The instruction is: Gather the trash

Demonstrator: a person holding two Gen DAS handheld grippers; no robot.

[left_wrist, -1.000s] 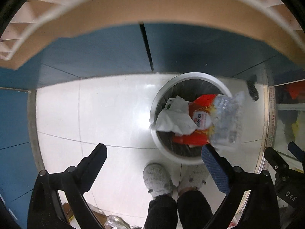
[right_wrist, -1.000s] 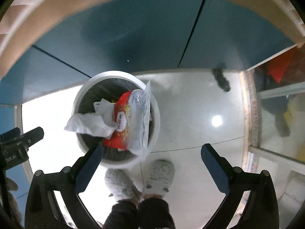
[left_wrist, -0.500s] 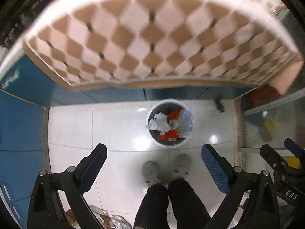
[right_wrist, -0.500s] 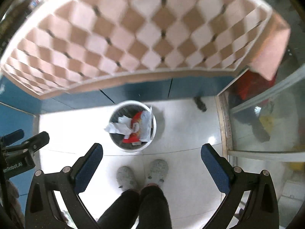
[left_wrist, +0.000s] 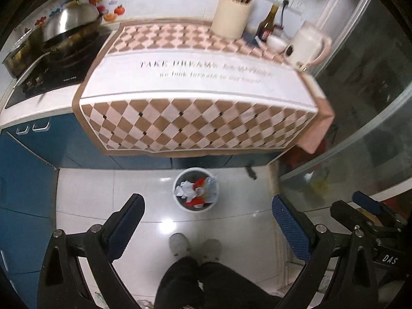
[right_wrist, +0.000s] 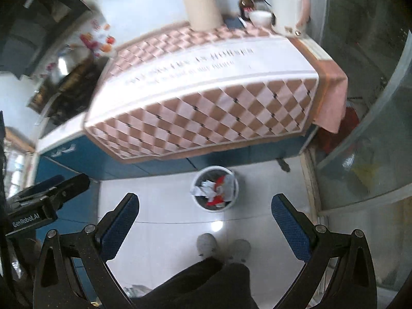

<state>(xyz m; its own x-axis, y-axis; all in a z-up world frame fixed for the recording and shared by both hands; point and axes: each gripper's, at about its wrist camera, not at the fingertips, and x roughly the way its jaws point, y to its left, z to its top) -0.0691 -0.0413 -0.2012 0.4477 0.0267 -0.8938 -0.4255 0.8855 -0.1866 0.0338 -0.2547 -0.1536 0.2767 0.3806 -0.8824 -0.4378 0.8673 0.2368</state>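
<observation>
Both pairs of fingers were spread wide and empty: your left gripper (left_wrist: 207, 221) and right gripper (right_wrist: 206, 220). At frame centre, the trash bin (left_wrist: 195, 189) sat overfull; its wrappers (left_wrist: 199, 193) could spill if nudged.

A round white trash bin (left_wrist: 196, 206) stands upright on the floor, just before the blue cabinets. It brims with crumpled white paper (left_wrist: 185, 190), a red wrapper (left_wrist: 198, 186) and clear plastic (left_wrist: 211, 190).

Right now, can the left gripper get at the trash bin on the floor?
Probably yes: the left gripper is open and empty, and the trash bin stands below it on bare floor tiles with nothing between. It would need lowering first.
</observation>
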